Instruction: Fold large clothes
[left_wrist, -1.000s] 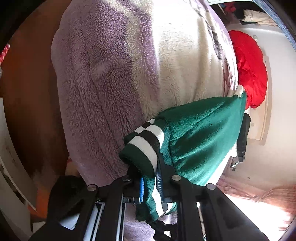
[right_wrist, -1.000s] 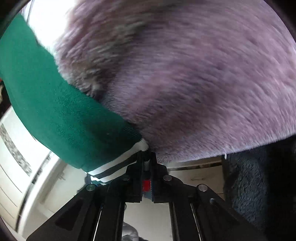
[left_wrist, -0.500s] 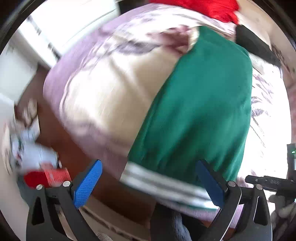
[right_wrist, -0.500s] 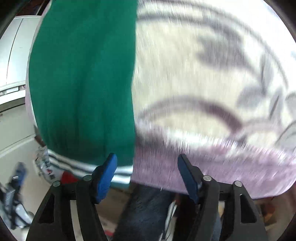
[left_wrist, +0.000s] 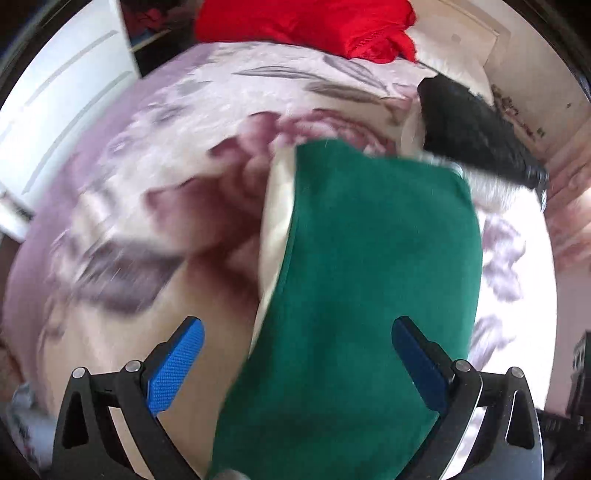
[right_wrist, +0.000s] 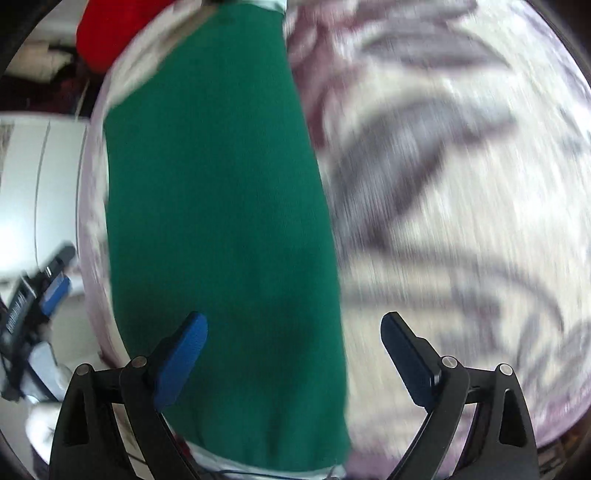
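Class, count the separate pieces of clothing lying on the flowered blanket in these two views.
3: a green garment laid flat in the middle, a red garment bunched at the far edge, and a black garment beyond the green one. Others may lie out of view.

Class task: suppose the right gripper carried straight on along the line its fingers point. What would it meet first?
Most likely the green garment, near its right edge where it lies on the floral blanket. The right gripper, jaws opening and empty, points there; motion blur leaves depth unclear.
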